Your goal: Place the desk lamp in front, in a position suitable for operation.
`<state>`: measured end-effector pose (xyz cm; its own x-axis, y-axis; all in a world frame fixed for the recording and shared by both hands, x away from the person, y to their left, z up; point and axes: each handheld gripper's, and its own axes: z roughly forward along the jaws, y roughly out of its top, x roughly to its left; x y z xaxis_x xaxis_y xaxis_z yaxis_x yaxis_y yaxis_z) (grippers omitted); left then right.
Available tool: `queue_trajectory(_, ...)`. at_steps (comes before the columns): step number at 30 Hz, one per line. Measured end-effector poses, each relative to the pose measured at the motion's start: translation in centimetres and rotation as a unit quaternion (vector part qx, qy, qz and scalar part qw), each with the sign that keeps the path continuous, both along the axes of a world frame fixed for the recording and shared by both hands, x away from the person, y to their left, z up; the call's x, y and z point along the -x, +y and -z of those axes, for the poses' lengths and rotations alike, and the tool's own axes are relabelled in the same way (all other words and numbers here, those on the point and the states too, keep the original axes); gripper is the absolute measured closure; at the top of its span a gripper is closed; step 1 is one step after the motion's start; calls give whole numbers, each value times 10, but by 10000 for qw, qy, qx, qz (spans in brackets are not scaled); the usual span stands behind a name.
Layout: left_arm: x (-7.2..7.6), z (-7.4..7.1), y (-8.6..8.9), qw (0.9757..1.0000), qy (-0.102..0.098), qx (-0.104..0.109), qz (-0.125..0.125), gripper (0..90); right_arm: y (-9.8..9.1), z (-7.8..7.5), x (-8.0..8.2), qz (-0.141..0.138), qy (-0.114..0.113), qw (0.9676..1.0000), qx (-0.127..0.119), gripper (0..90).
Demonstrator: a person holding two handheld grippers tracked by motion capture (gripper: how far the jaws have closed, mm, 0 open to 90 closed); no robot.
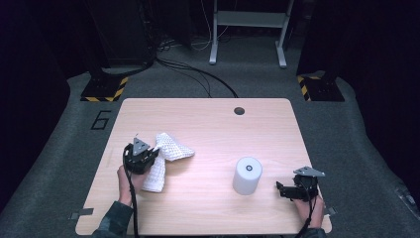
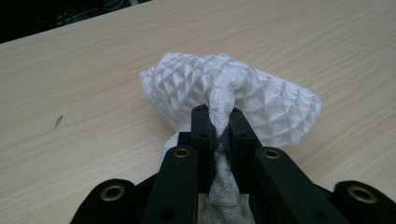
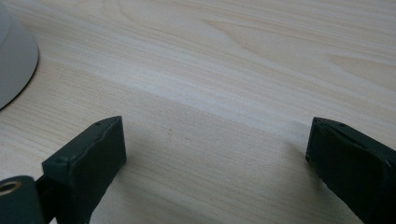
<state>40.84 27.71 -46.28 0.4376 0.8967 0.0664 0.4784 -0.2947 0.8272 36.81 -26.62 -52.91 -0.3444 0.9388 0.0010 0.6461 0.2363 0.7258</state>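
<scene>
Towel (image 1: 166, 153) hangs bunched in my left tongs (image 1: 148, 157), clamped above the table's (image 1: 208, 124) left side; my right tongs (image 1: 287, 191) rest wide, empty. Thin pinch could slip.

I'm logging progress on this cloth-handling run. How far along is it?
Done: the left gripper has shut on a bunched fold of the white cloth. In hand: part of the cloth is raised and part trails on the table. Left: the right gripper rests open beside the white cylinder, touching nothing.
</scene>
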Motion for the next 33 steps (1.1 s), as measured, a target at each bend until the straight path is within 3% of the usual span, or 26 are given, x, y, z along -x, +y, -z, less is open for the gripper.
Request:
queue_trajectory(11,21,13,23,9993,84,91,-345,836,0,0,0,-7,-9,10000,12,46)
queue_trajectory(14,26,23,32,9983,217,89,-530,834,0,0,0,3,-13,10000,7,46)
queue_trajectory(20,25,37,41,9965,399,43,-731,830,0,0,0,2,-9,10000,10,47)
queue_trajectory(25,19,50,49,9946,554,175,-856,820,0,0,0,2,-9,10000,13,47)
queue_trajectory(30,17,59,52,9928,733,258,-909,733,0,0,0,0,-12,10000,7,48)
queue_trajectory(33,16,57,53,9925,773,274,-909,569,0,0,0,0,-15,10000,9,48)
